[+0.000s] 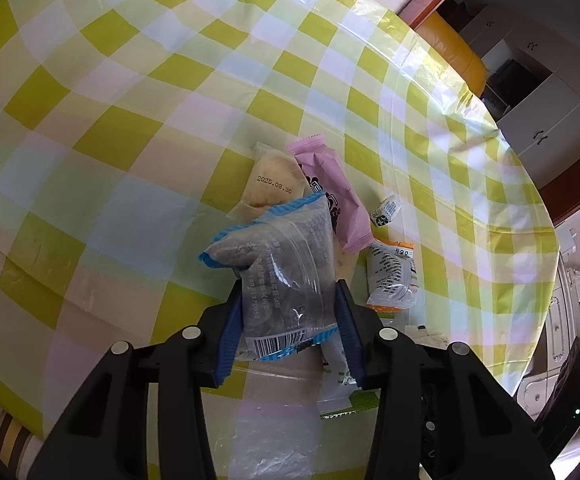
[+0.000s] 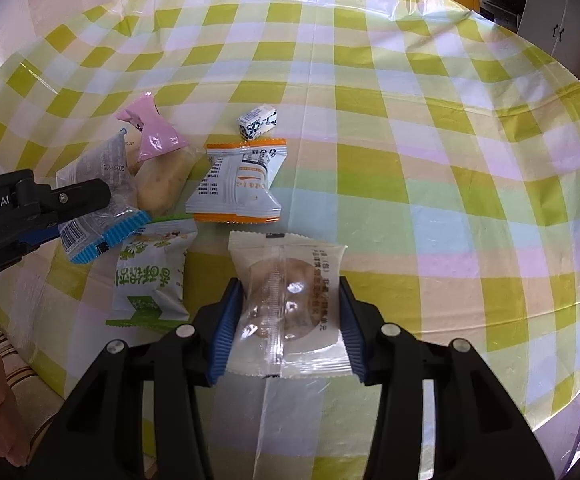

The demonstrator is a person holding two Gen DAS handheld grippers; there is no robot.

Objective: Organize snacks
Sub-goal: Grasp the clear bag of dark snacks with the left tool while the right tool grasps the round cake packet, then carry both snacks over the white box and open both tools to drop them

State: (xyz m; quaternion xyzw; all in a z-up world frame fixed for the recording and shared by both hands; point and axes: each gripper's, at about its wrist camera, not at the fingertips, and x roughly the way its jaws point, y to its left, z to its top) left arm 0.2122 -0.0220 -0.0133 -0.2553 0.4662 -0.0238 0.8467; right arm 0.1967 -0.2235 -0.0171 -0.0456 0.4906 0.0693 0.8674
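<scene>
— Left gripper (image 1: 290,320)?
— Clamped on the blue-edged clear packet (image 1: 282,280), above the snack cluster near the table's (image 1: 130,120) near edge.
— Right gripper (image 2: 288,320)?
— Pads pinch the white biscuit packet (image 2: 290,300), beside the green packet (image 2: 150,276); orange packet (image 2: 238,184) just beyond.

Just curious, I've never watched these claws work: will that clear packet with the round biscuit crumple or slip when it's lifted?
The clear biscuit packet looks glossy, so it may slip. Its film is wrinkled and will probably flex, though the round biscuit inside should keep the middle firm. It seems light, and the biscuit could crack if the right claw squeezes hard.
</scene>
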